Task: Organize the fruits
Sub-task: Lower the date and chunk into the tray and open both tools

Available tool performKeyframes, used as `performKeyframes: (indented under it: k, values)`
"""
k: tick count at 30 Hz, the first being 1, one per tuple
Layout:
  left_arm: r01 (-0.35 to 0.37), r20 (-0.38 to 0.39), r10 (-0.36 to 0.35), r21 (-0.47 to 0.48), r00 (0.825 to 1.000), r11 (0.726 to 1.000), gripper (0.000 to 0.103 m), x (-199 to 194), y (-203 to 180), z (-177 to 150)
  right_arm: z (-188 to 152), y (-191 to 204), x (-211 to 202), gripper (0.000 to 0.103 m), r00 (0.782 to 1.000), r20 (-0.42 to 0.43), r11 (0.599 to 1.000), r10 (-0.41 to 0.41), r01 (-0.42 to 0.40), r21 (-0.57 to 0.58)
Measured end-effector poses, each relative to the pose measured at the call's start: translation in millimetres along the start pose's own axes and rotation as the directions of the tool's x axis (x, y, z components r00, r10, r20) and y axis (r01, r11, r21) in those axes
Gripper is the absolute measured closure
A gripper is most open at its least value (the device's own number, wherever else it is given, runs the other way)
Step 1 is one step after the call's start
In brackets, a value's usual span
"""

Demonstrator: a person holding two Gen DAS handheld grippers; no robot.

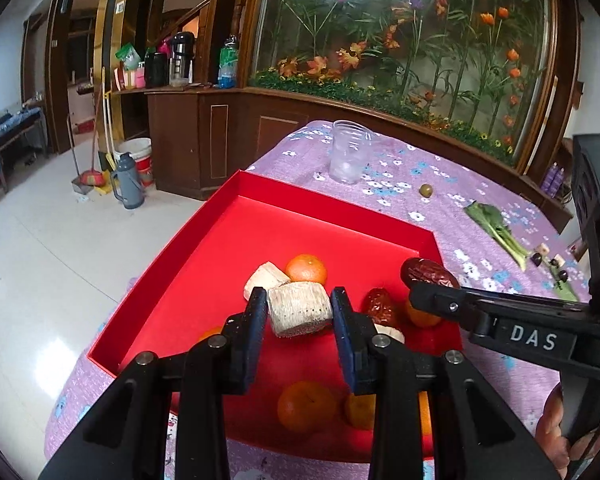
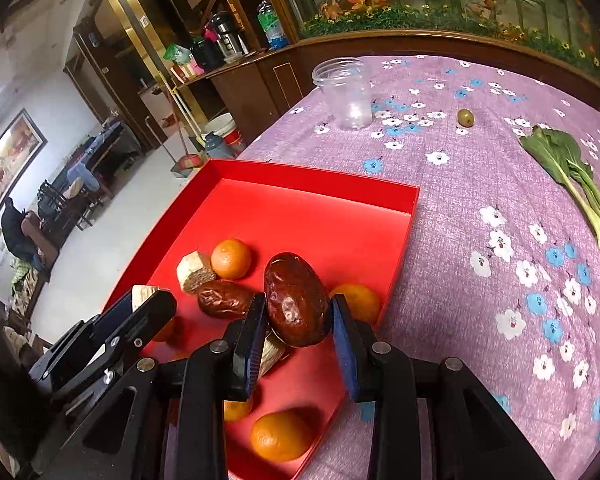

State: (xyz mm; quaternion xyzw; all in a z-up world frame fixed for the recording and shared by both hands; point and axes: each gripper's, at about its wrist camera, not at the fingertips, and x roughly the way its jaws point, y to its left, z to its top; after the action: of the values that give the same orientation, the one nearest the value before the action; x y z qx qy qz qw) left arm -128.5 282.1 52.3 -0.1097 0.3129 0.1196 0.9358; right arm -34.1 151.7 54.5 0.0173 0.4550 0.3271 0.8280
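Note:
My left gripper (image 1: 299, 309) is shut on a pale sugarcane chunk (image 1: 300, 310) above the red tray (image 1: 236, 208). My right gripper (image 2: 298, 312) is shut on a dark red date (image 2: 296, 304) over the tray's (image 2: 312, 178) near right part. In the left wrist view the right gripper (image 1: 430, 280) reaches in from the right with that date (image 1: 428, 273). Inside the tray lie several oranges (image 1: 306, 269) (image 2: 231, 259), another cane chunk (image 1: 265, 280) (image 2: 194, 271) and a second date (image 1: 380, 306) (image 2: 225, 299). The left gripper (image 2: 148, 300) shows at lower left in the right wrist view.
A clear plastic cup (image 1: 350, 152) (image 2: 346, 94) stands beyond the tray on the purple flowered tablecloth (image 2: 500, 200). A small green fruit (image 1: 425, 191) (image 2: 465, 117) and a leafy green vegetable (image 1: 496, 232) (image 2: 568, 176) lie to the right. The table edge drops to the floor on the left.

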Motion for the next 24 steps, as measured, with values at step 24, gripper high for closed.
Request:
performKeyframes:
  k: [24]
  values:
    - [-0.094, -0.031, 0.094, -0.022, 0.995, 0.995, 0.072, 13.9, 13.4, 3.0, 6.6, 17.4, 23.3, 0.068, 1.000, -0.016, 0.998, -0.027, 0.026, -0.063]
